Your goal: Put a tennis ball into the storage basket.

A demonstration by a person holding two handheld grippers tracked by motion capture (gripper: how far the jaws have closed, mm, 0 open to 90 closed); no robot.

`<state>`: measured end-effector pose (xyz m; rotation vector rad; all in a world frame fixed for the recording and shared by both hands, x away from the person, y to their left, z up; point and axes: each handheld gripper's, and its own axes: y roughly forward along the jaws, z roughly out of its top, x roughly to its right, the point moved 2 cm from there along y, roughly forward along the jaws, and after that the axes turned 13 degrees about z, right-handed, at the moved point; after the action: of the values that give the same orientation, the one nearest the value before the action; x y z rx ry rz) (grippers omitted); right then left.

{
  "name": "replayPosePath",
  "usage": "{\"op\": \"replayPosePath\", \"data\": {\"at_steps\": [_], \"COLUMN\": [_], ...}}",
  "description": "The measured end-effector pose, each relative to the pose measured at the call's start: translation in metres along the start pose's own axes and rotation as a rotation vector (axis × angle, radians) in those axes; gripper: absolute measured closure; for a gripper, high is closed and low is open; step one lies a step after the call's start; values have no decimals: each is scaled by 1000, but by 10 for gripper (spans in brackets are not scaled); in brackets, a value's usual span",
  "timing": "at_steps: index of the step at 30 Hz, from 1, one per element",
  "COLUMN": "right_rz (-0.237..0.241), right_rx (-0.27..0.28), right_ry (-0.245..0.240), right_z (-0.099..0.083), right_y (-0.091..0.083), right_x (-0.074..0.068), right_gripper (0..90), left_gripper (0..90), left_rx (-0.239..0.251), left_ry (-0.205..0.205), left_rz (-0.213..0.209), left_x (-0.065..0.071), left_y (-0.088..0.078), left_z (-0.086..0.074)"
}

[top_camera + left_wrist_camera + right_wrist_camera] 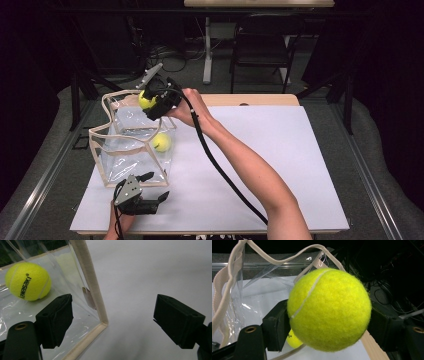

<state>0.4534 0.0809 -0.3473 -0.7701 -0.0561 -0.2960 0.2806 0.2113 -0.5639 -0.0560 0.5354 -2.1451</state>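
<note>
Right gripper point(152, 104) fingers clamped on tennis ball point(329, 308), held above clear bag point(100, 150) far rim for dropping beside second ball point(161, 142). Left gripper point(152, 186) fingers apart at near corner, holding nothing.

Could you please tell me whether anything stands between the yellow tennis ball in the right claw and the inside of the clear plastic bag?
Nothing visible does. The right claw holds the yellow tennis ball at the cream-trimmed rim of the clear plastic bag, whose top is open. A second yellow tennis ball already lies inside, low down.
</note>
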Motion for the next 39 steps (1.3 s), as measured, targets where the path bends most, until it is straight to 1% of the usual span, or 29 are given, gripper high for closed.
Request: {"op": "replayPosePath", "data": {"at_steps": [8, 15, 17, 24, 31, 34, 35, 39], "right_rz": [17, 32, 34, 54, 83, 101, 111, 126], "right_rx": [-12, -35, -41, -57, -72, -73, -66, -32], "right_ry": [-5, -9, -12, -11, -14, -12, -7, 7], "right_z": [4, 4, 5, 5, 4, 3, 3, 2], "right_y": [10, 20, 22, 31, 38, 40, 39, 31], "right_x": [-5, -9, -9, -13, -17, -18, -19, -19], "right_gripper": [258, 257, 257, 256, 250, 209, 192, 123], "left_gripper": [160, 160, 160, 160, 160, 160, 160, 160], "left_rx": [0, 1, 4, 4, 3, 5, 6, 2], "left_ry": [3, 4, -1, 0, 0, -3, -5, -7], "left_rz": [-2, -2, -3, -2, -4, 0, -2, 1], "left_x": [0, 0, 0, 0, 0, -1, -1, -1], "left_y": [-1, -1, -1, -1, -1, -1, -2, -2], "left_z": [0, 0, 0, 0, 0, 0, 0, 0]}}
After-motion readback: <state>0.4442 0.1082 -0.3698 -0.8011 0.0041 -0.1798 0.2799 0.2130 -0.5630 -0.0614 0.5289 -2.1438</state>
